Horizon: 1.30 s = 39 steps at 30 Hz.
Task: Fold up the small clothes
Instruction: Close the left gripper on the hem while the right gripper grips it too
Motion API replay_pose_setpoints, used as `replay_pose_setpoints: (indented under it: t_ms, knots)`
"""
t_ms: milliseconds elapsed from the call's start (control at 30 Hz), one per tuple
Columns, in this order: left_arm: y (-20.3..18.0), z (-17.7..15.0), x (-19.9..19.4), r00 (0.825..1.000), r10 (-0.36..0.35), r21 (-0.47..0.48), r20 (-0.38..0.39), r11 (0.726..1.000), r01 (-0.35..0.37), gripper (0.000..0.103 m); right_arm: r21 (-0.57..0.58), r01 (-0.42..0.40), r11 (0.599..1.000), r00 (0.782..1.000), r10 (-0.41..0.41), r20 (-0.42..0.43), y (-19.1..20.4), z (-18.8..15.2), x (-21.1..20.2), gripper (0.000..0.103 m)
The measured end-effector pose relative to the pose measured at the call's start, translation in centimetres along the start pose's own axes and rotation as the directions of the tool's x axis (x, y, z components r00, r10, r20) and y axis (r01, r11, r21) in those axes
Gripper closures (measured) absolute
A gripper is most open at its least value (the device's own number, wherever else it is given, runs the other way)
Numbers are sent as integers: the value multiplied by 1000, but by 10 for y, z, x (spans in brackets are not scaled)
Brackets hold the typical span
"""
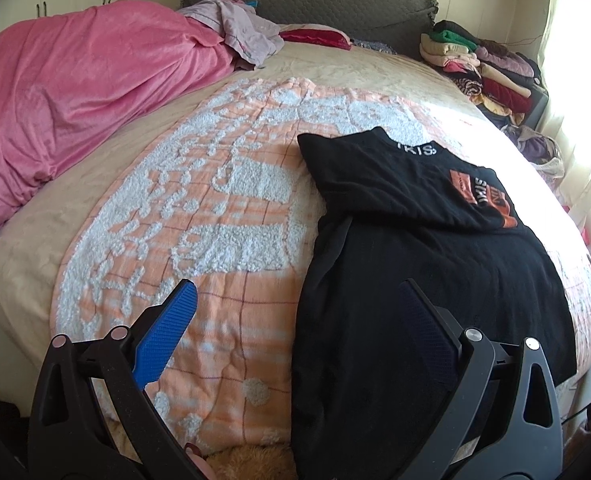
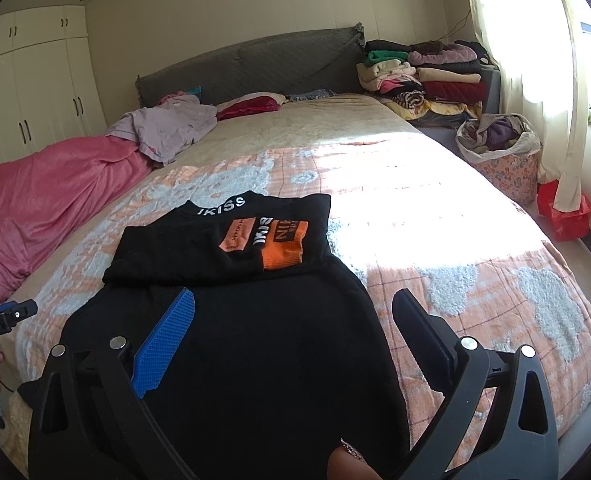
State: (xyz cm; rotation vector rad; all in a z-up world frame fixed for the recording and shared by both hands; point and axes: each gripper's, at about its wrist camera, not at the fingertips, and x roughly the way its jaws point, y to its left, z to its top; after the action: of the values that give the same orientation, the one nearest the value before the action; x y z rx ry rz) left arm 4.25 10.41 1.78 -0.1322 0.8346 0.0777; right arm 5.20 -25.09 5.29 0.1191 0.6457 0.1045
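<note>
A black shirt [image 2: 255, 320] with an orange print lies partly folded on the peach-and-white blanket [image 1: 215, 208] at the near end of the bed [image 2: 335, 136]. Both the left hand-held gripper [image 1: 295, 300] and the right hand-held gripper [image 2: 293, 308] hover over it, spread wide and holding nothing. A pink duvet [image 1: 75, 100] is heaped along the left side, folded clothes [image 2: 423, 76] are stacked by the headboard [image 2: 255, 64], and a full basket [image 2: 499, 156] stands beside the bed.

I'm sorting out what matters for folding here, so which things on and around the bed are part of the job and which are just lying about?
Part of the job:
black top, partly folded
left hand-held gripper, open
right hand-held gripper, open
orange patterned blanket under it

Just lying about:
pink blanket
lilac garment
stacked clothes
clothes basket
</note>
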Motion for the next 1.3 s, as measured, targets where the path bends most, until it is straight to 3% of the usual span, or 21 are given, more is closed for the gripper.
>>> replay_pose_setpoints:
  t_ms: [367, 533, 700, 1067, 1200, 1300]
  knots:
    - [16, -15, 19, 994, -40, -47, -103, 998, 36, 10, 1, 33, 999, 995, -33, -98, -22, -28, 9, 4]
    - [17, -29, 30, 984, -41, -19, -174, 999, 38, 10, -4, 46, 999, 987, -47, -156, -33, -44, 14, 4]
    - [18, -35, 31, 974, -87, -7, -208, 996, 88, 10, 0, 42, 999, 979, -41, -201, -40, -58, 15, 4]
    - [5, -46, 52, 884, -214, 60, -416, 963, 262, 10, 44, 9, 999, 953, 5, -302, -55, -82, 17, 5]
    - [6, -47, 65, 838, -245, 39, -487, 953, 301, 19, 57, -21, 998, 942, 39, -333, -59, -90, 17, 5]
    - [1, -48, 71, 822, -235, 61, -519, 949, 310, 25, 55, -30, 998, 935, 47, -350, -62, -94, 17, 6]
